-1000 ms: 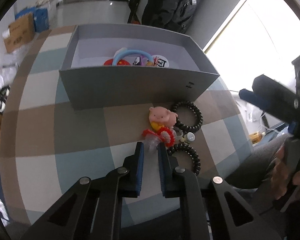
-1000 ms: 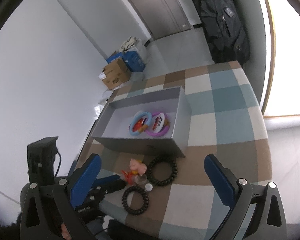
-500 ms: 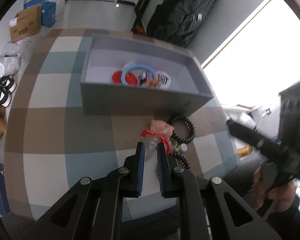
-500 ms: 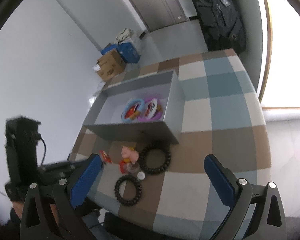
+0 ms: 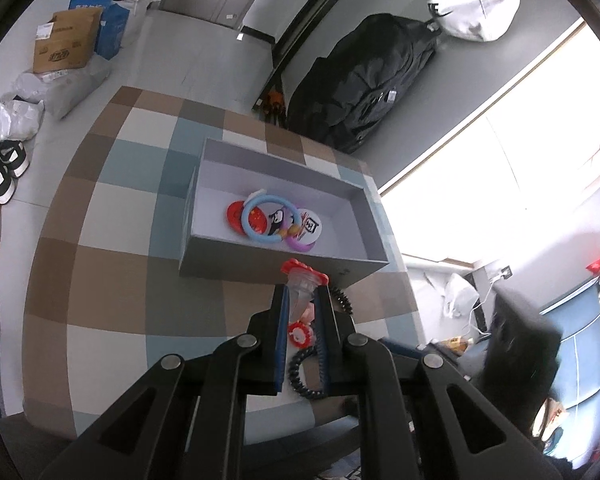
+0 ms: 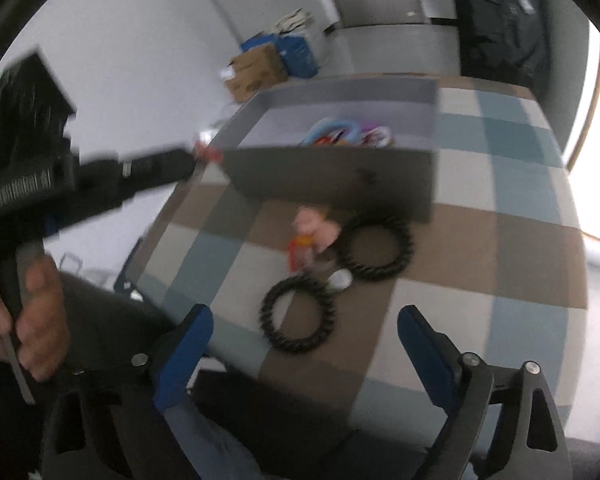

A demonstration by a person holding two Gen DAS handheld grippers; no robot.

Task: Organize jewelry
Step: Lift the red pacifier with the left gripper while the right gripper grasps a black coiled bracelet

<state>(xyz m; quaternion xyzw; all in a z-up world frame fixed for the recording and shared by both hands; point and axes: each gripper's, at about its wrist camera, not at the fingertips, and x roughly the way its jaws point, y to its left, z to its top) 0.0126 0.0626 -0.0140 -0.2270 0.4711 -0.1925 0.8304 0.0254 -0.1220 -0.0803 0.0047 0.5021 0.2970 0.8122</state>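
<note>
My left gripper [image 5: 301, 294] is shut on a clear hair clip with a red flower top [image 5: 303, 280] and holds it high above the table, by the near wall of the grey box [image 5: 276, 258]. The box holds a blue ring [image 5: 269, 218], a purple ring and round badges. On the checked cloth lie a pink pig clip [image 6: 315, 227], a red flower piece [image 5: 299, 334] and two black coil hair ties [image 6: 374, 247] [image 6: 299, 315]. My right gripper [image 6: 304, 344] is open and empty above the nearer hair tie. The left gripper [image 6: 188, 164] also shows in the right wrist view.
The checked table [image 5: 108, 264] ends close behind the hair ties. Cardboard boxes [image 5: 66, 46], bags and shoes lie on the floor at the left. A black bag [image 5: 364, 80] stands behind the table. A bright window is at the right.
My left gripper has risen from the table with the red-topped clip and moved toward the box. My right gripper has come down and closer to the hair ties.
</note>
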